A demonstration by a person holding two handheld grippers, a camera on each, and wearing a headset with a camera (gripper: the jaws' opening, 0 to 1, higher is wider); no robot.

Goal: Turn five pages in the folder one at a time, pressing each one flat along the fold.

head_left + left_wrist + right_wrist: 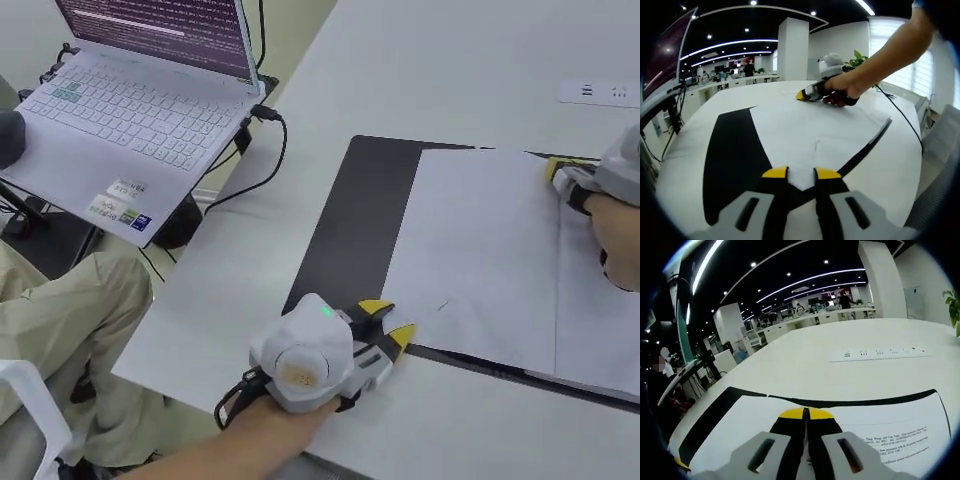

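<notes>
R gripper [558, 172] is clenched, tips together w/ nothing between them, bearing down on the paper at the far end of the fold [556, 270]. L gripper [388, 322] has its jaws a bit parted, gripping nothing, at the near edge of the turned page [480, 250], just by the black folder [350, 230] cover. Folder lies open on the white table [450, 60], laptop [140, 110] off to the left. Fold runs from the far edge toward the person. R sits right on it and L is well apart, so I'd guess R drags along it toward the body. No. of pages done: can't tell.
</notes>
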